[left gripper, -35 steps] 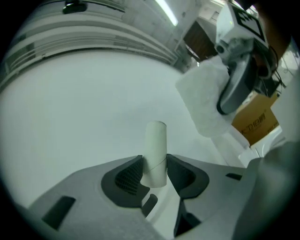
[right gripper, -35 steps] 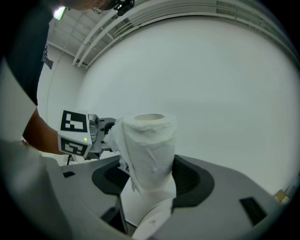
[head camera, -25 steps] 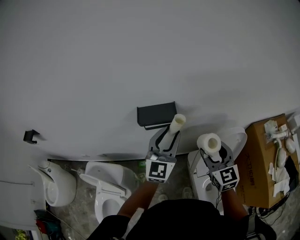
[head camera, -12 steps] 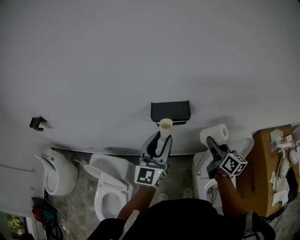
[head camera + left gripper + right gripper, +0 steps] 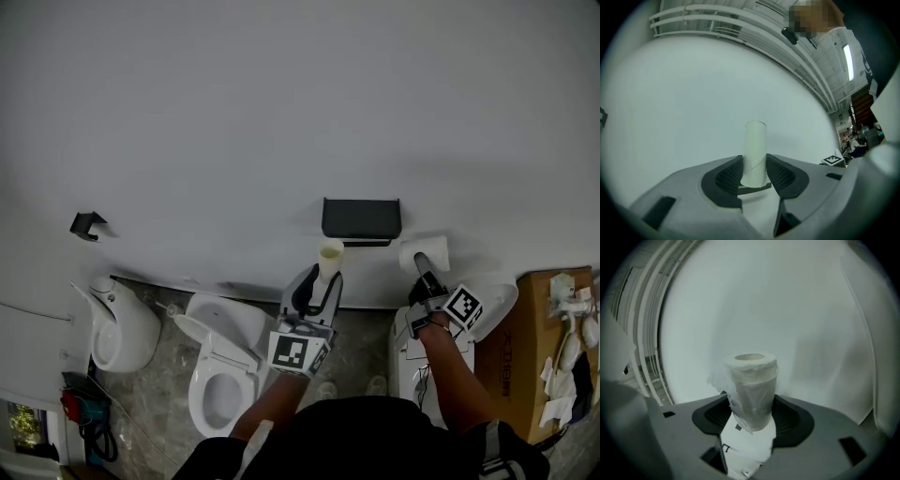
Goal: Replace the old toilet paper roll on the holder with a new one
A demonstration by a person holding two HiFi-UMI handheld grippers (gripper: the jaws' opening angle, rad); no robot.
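The black paper holder (image 5: 361, 219) hangs on the white wall. My left gripper (image 5: 323, 277) is shut on an empty cardboard tube (image 5: 329, 257), held upright just below and left of the holder. In the left gripper view the tube (image 5: 755, 152) stands between the two pads, with the gripper (image 5: 754, 171) facing bare wall. My right gripper (image 5: 424, 269) is shut on a full white toilet paper roll (image 5: 424, 251), close to the holder's right end. The roll (image 5: 752, 387) stands up out of the jaws of that gripper (image 5: 752, 412), a loose sheet hanging at its left.
Below the wall stand a white toilet with its lid up (image 5: 221, 367), a white urinal-like fixture (image 5: 124, 328) at the left and another toilet (image 5: 412, 354) under my right arm. A cardboard box (image 5: 521, 349) with white parts sits at the right. A small black hook (image 5: 86, 225) is on the wall.
The right gripper has rolled, so the roll now shows its side instead of its end, and it sits nearer the holder. The left gripper with the tube has drawn away down-left from the holder.
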